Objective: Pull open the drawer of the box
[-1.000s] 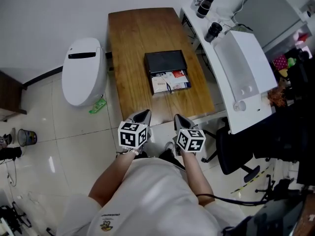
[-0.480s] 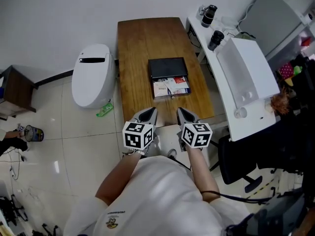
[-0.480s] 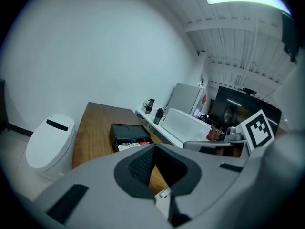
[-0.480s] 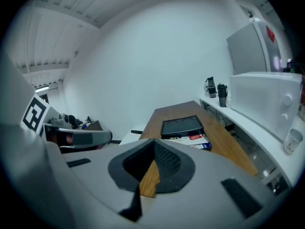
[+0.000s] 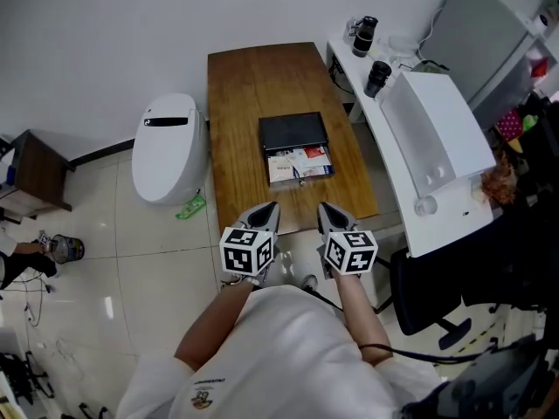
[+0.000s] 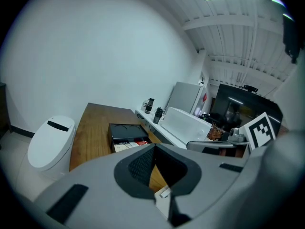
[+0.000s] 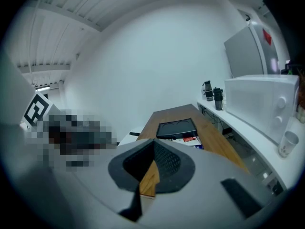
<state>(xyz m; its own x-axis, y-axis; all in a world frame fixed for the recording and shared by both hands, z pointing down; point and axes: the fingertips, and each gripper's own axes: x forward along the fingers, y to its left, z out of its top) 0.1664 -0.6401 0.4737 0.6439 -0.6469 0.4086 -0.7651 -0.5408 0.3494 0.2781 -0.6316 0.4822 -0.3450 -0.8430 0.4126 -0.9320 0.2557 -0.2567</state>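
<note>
**Left claw (image 5: 265, 209) and right claw (image 5: 327, 209) barely shift; drawer (image 5: 300, 164) stands out of the box (image 5: 294, 132)**

Both claws have kept their place over the last second, side by side at the near end of the wooden table (image 5: 249, 85). Only the head view has swung a little, so the table now sits slightly lower and more central. The drawer is out as far as it was before.

Each claw is closed, its two jaws meeting at the tips with nothing between them. In each gripper view only a sliver of table wood shows through the gap behind the tips. In the head view their tips lie over the table's near edge, pointing up the table toward the box.

The black box lies flat near the middle of the table, toward its right side, well ahead of both claws. Its drawer juts from the side facing the person and shows white, red and blue paper inside. The drawer's front lies between the two claws' lines of aim, a little nearer the right one, and neither claw touches it. A bare stretch of table separates drawer from claws.

A white toilet (image 5: 166, 147) stands on the tiled floor just left of the table. To the right runs a white counter (image 5: 397, 182) carrying a white microwave (image 5: 437, 125) and two dark bottles (image 5: 377, 77). A black chair (image 5: 419, 291) stands below the counter.
</note>
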